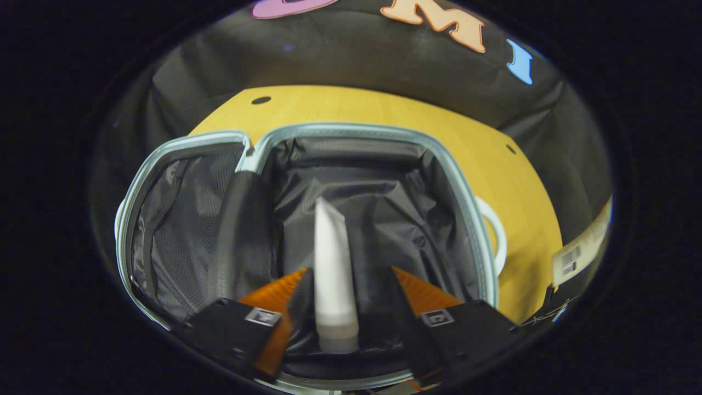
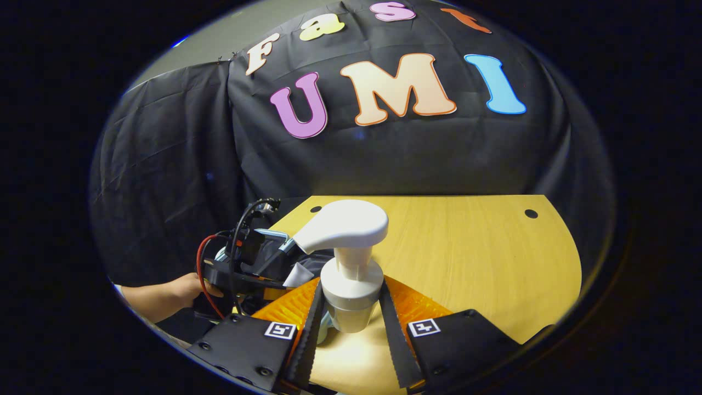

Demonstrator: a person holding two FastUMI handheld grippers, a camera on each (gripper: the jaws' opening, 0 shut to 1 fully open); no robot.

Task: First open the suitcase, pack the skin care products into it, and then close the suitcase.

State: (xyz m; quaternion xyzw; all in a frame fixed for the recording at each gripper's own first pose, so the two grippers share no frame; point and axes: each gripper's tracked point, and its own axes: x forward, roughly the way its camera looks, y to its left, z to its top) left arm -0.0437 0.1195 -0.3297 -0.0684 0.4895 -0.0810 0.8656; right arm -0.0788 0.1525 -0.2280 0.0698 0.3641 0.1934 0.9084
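The suitcase (image 1: 466,181) lies open on the wooden table, with a pale blue-grey rim and black lining. A white tube (image 1: 332,263) rests inside it, pointing away from me, between the fingers of my left gripper (image 1: 350,270). That gripper is open: the left finger is beside the tube and the right finger stands apart from it. My right gripper (image 2: 351,281) is shut on the collar of a white pump bottle (image 2: 351,285), held upright over the table. Farther off to the left, the left gripper (image 2: 247,263) hangs over the suitcase in a hand (image 2: 164,296).
The yellow wooden table (image 2: 466,258) stretches to the right of the suitcase, with small dark holes near its far corners. The suitcase's white handle (image 1: 496,236) sticks out on its right side. A pale labelled item (image 1: 581,252) shows at the far right edge.
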